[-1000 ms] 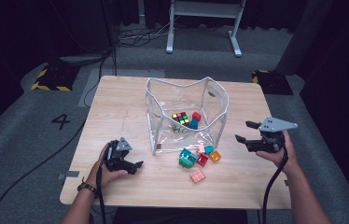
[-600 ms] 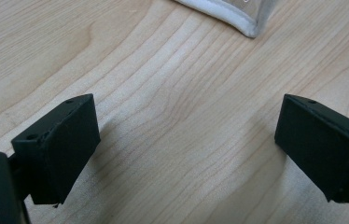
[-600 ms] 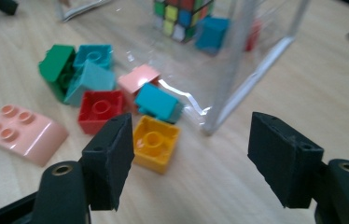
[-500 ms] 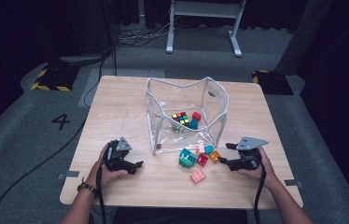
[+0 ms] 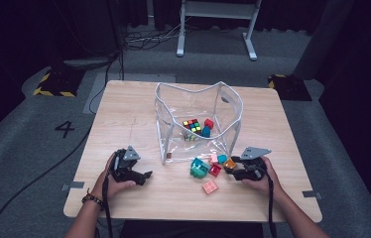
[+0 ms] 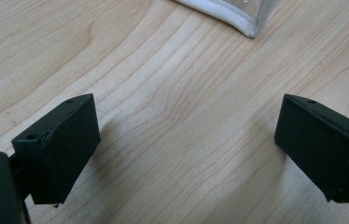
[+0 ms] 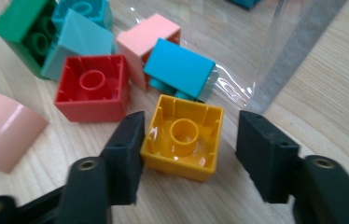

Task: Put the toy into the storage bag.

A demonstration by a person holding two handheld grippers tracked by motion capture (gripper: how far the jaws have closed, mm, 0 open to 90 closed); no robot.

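Right tool (image 7: 189,144) lowered, closing around yellow brick (image 7: 182,136), right pad clear, left tool (image 6: 186,144) spread

Looks like a lab or recording studio setup, not anyone's home. Black curtains (image 5: 39,39) hang all around, grey carpet floor (image 5: 34,134) has a big "4" (image 5: 66,129) marked on it, yellow-black hazard tape (image 5: 52,84) sits on floor pieces, cables (image 5: 144,39) trail about, and a plain wooden table (image 5: 124,114) stands in the middle.
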